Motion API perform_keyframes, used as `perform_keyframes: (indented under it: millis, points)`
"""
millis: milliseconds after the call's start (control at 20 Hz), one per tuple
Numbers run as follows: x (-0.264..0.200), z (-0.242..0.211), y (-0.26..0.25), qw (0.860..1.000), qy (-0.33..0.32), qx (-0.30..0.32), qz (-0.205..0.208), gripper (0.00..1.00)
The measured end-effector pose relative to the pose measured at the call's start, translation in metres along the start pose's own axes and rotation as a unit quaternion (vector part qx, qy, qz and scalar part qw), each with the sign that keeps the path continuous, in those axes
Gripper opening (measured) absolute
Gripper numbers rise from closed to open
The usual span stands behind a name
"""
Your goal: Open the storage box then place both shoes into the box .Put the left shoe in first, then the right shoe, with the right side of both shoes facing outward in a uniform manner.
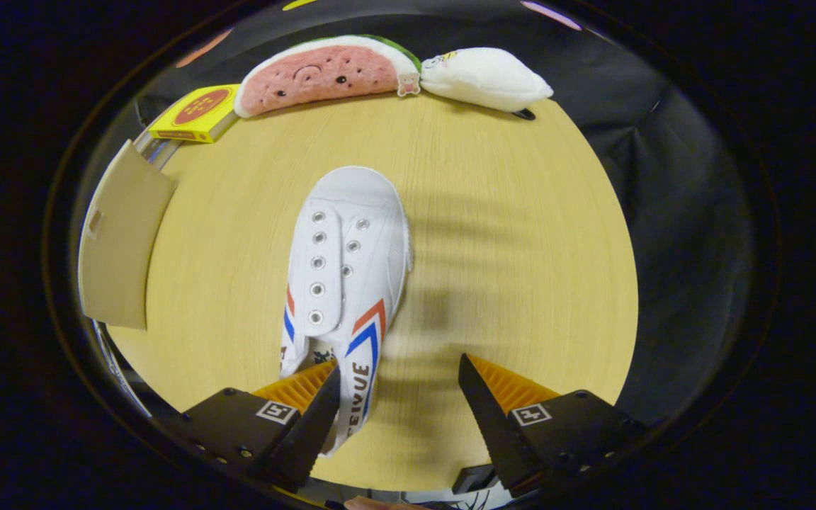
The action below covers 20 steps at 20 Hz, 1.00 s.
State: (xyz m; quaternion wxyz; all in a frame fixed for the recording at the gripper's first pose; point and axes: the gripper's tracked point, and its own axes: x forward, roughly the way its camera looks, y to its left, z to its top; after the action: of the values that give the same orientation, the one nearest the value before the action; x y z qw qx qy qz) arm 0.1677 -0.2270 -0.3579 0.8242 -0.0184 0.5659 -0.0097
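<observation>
A white canvas shoe (346, 276) with red and blue chevrons and metal eyelets lies on the round wooden table (507, 234), toe pointing away from me. My gripper (399, 379) is open above the table. Its left finger (309, 418) overlaps the shoe's heel end, while the right finger (496, 418) stands apart over bare wood. Only the shoe's right flank reaches into the gap between the fingers, and nothing is pinched. A brown cardboard flap (119, 244), seemingly the box's raised lid, stands off the table's left edge.
A watermelon-slice plush (326, 71) and a white plush (486, 78) lie at the table's far edge. A yellow box (195, 113) sits at the far left. Black cloth hangs beyond the table on the right.
</observation>
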Motion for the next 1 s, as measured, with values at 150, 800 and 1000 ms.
perform_keyframes:
  millis: [150, 800, 1000]
  points:
    - [0.002, 0.012, 0.002, 1.0, -0.021, -0.002, 0.004, 0.91]
    - [0.004, 0.013, 0.019, 0.983, -0.039, 0.075, 0.16, 0.0]
    - [-0.006, 0.011, 0.029, 0.974, -0.032, 0.113, 0.193, 0.0]
